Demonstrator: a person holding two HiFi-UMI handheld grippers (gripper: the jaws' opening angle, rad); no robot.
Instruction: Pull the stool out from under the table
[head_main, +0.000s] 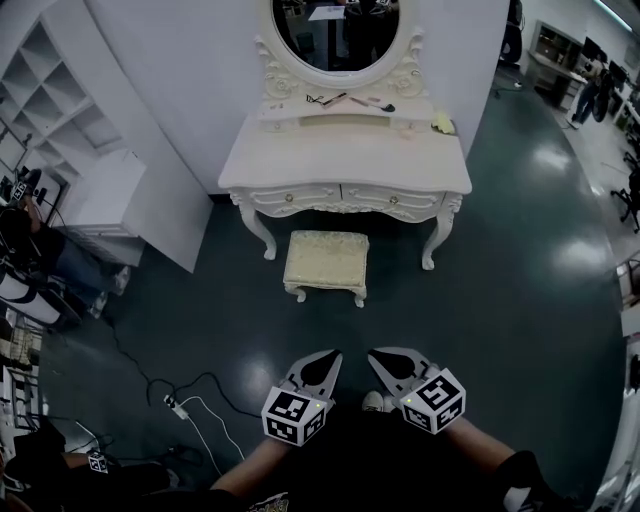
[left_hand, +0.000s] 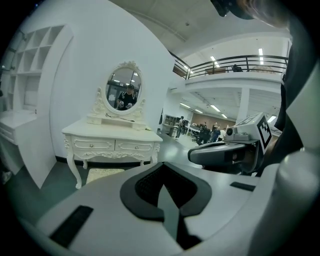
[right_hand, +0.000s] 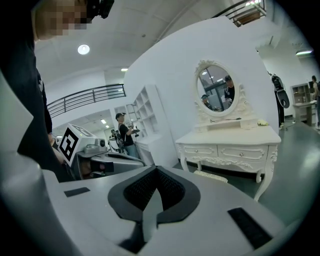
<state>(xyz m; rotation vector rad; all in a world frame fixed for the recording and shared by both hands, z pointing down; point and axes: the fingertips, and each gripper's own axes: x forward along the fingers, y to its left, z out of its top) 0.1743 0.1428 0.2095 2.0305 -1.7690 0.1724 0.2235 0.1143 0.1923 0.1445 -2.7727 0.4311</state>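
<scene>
"Where was the stool (head_main: 326, 262) when you looked?"

"On the dark floor (head_main: 520, 260), centred between the two curved front legs of the white dressing table (head_main: 345, 170). Its cushioned top was pale cream. Its far edge sat about at the table's front, and the rest stuck out on the near side, toward the person."

"And the tools?"

"Both were held low and close to the person, side by side, well apart from the stool. The left gripper (head_main: 325, 364) had its jaws pressed together with nothing between them. The right gripper (head_main: 385, 362) was the same, jaws closed and empty. Each pointed roughly toward the table, tips angled slightly inward."

"Anything touching the stool?"

"No. It stood alone on its four short legs."

"What else was around?"

"An oval mirror (head_main: 335, 30) rose at the far side of the table, with some small items on the ledge below it. A white shelf unit (head_main: 60, 110) stood at the far left, and a cable (head_main: 190, 400) lay across the floor at the near left."
</scene>
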